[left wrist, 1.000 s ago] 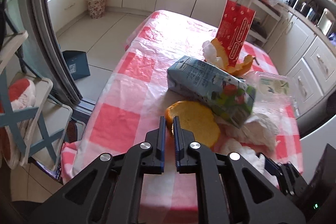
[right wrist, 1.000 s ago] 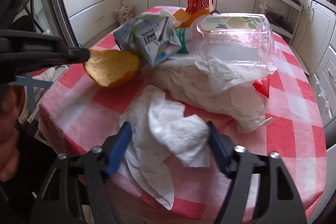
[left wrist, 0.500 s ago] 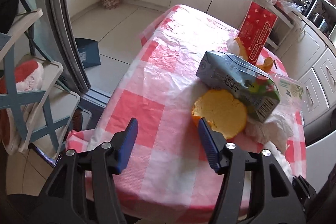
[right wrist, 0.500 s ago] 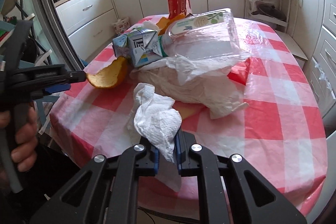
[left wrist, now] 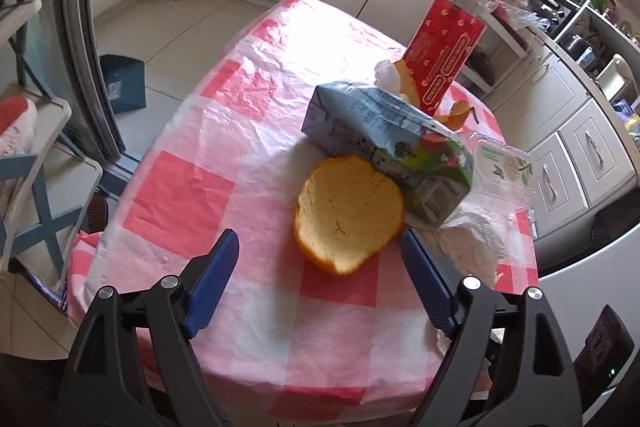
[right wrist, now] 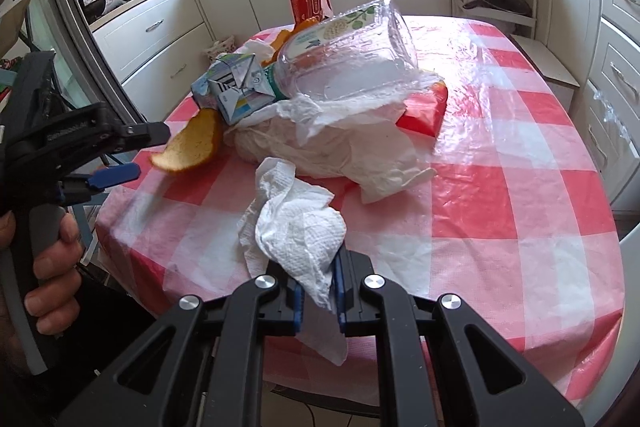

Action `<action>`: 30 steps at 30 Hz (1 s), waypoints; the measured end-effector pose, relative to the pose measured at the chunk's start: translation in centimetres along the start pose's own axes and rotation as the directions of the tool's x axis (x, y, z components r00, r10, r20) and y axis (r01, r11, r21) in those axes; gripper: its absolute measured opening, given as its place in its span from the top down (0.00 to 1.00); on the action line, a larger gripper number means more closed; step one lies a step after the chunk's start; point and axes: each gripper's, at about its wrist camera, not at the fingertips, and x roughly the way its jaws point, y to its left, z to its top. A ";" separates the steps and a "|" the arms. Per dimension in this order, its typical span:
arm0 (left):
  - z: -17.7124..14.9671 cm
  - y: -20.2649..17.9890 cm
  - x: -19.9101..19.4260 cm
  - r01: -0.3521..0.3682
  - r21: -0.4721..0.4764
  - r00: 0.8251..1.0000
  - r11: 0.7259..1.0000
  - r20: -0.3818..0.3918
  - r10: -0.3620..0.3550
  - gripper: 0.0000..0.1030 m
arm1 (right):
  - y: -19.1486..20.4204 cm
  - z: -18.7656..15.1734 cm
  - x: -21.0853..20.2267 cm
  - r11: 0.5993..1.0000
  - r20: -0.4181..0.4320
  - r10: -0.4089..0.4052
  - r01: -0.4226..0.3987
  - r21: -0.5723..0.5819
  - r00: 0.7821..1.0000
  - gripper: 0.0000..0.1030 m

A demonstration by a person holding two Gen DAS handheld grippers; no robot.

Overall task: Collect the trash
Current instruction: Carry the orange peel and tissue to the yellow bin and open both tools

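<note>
Pinching only a corner, the paper towel (right wrist: 296,227) is clamped by the right gripper (right wrist: 318,297); tearing is risked; the left gripper (left wrist: 320,283) is spread wide near the orange peel (left wrist: 348,213).

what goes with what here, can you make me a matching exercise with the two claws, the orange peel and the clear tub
Column one:
1. left claw
2. right claw
3. orange peel
4. clear tub

Column two:
A. shut on the white paper towel
B. lying tipped on the trash pile
C. open, empty
D. on the tablecloth against the carton

Pairs: 1-C, 2-A, 3-D, 4-B
</note>
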 end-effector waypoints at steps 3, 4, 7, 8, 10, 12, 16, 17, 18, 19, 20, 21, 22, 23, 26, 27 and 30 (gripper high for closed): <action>0.2 0.1 1.2 -0.004 -0.024 1.000 1.000 -0.016 0.004 0.23 | 0.1 0.2 -0.1 1.000 -0.003 0.006 -0.006 -0.002 1.000 0.87; 0.2 -0.2 1.4 -0.013 -0.021 1.000 1.000 -0.006 0.012 0.23 | 0.1 0.2 -0.2 1.000 0.000 0.008 -0.008 -0.004 1.000 0.87; 0.6 -0.9 2.2 -0.027 -0.006 1.000 1.000 -0.007 0.027 0.48 | 0.0 0.1 -0.5 1.000 0.005 0.011 -0.011 -0.007 1.000 0.87; 0.7 -1.1 2.6 -0.034 -0.002 0.999 0.999 -0.010 0.034 0.69 | 0.0 0.1 -0.7 1.000 0.006 0.012 -0.012 -0.008 1.000 0.87; 0.7 -1.0 3.0 -0.036 -0.003 0.999 0.999 -0.019 0.036 0.84 | -0.1 0.0 -1.1 1.000 0.011 0.008 -0.008 -0.009 1.000 0.87; 0.8 -1.1 3.0 -0.036 0.003 0.999 0.999 -0.023 0.036 0.92 | -0.4 0.0 -1.6 1.000 0.020 0.003 -0.003 -0.001 1.000 0.87; 0.5 -2.2 1.1 -0.038 0.042 0.999 0.998 0.002 0.037 0.94 | -1.6 0.2 -3.2 0.999 0.059 -0.022 0.020 0.035 0.998 0.87; 0.3 -2.4 0.4 -0.040 0.052 0.999 0.998 0.011 0.039 0.94 | -2.2 0.3 -3.8 0.998 0.076 -0.032 0.028 0.052 0.997 0.87; 0.1 -2.6 -0.4 -0.038 0.064 0.999 0.997 0.023 0.037 0.94 | -2.7 0.3 -4.4 0.997 0.090 -0.042 0.037 0.065 0.995 0.87; 0.0 -2.7 -1.2 -0.031 0.072 0.999 0.997 0.030 0.029 0.94 | -3.6 0.4 -5.2 0.995 0.109 -0.059 0.049 0.087 0.992 0.87; -0.2 -2.9 -1.8 -0.022 0.077 0.999 0.997 0.035 0.020 0.94 | -4.4 0.3 -6.0 0.992 0.126 -0.075 0.061 0.109 0.989 0.87; -0.4 -3.2 -2.8 -0.011 0.087 0.999 0.996 0.045 0.007 0.94 | -5.6 0.3 -7.1 0.987 0.147 -0.101 0.081 0.138 0.984 0.87; -0.6 -3.6 -3.5 0.000 0.098 0.998 0.995 0.055 -0.006 0.94 | -6.3 0.3 -7.9 0.983 0.161 -0.123 0.097 0.158 0.979 0.87; -0.8 -4.0 -4.0 0.009 0.107 0.998 0.994 0.061 -0.016 0.94 | -7.4 0.2 -8.9 0.974 0.175 -0.161 0.128 0.185 0.971 0.87; -1.9 -6.5 -6.0 0.061 0.178 0.994 0.982 0.078 -0.076 0.94 | -11.6 -0.3 -11.3 0.928 0.167 -0.292 0.236 0.289 0.942 0.87; -2.3 -7.3 -6.4 0.079 0.198 0.992 0.977 0.078 -0.096 0.94 | -13.6 -0.8 -12.0 0.900 0.146 -0.338 0.274 0.339 0.930 0.87; -3.8 -11.5 -7.1 0.150 0.286 0.983 0.947 0.060 -0.173 0.94 | -18.7 -2.4 -12.8 0.812 0.053 -0.448 0.381 0.441 0.892 0.87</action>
